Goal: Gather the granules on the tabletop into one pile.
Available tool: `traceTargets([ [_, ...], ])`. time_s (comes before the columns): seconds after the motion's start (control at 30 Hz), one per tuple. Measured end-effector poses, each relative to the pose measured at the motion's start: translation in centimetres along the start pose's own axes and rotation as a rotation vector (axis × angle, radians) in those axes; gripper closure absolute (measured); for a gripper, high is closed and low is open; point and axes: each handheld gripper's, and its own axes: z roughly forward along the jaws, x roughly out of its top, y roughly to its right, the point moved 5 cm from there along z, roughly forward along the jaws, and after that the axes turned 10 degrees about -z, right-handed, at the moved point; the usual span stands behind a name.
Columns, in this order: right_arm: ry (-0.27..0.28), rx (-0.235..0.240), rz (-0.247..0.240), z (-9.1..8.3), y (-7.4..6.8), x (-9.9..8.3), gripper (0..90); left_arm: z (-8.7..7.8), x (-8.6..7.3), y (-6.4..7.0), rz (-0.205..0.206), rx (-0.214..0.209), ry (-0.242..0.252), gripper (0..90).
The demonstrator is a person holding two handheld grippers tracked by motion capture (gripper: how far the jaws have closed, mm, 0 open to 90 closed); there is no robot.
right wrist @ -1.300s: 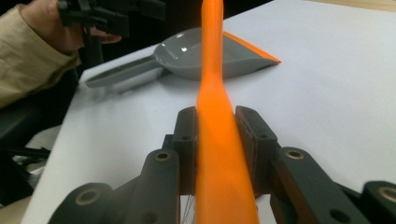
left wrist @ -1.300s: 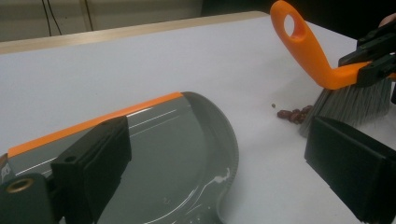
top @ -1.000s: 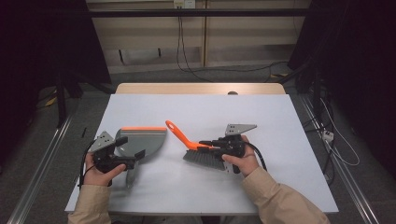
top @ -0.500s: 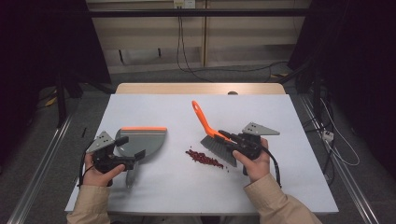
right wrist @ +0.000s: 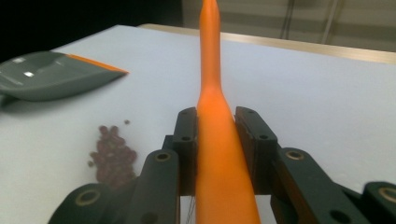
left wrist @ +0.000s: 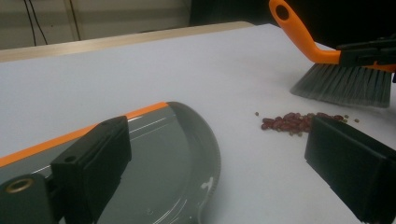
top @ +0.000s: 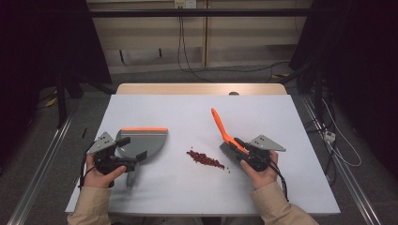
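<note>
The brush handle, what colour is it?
Bright orange. The brush handle shows best in the right gripper view, clamped between the black jaws.

The brush bristles sit hidden below the right claw in its own view.

The left gripper has its jaws spread over the grey dustpan; beyond the dustpan's rim lie red beans; behind them, the brush.

Bare table between dustpan and brush, beans strewn between
</note>
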Motion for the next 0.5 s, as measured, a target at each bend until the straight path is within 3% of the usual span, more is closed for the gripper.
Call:
traceTargets([
  [0.17, -0.092, -0.007, -0.084, -0.4, -1.0, -0.1, 70.1, 0.0, 0.0, 0.1, -0.002, -0.005, 0.004, 7.0],
  [0.37, -0.221, 0.003, -0.136, -0.3, -1.8, -0.1, 67.1, -0.2, 0.2, 0.1, -0.004, -0.003, 0.014, 7.0],
  [0.5, -0.237, 0.012, -0.107, -0.8, -1.6, -0.2, 69.2, -0.2, 0.2, 0.1, -0.001, -0.001, 0.01, 7.0],
])
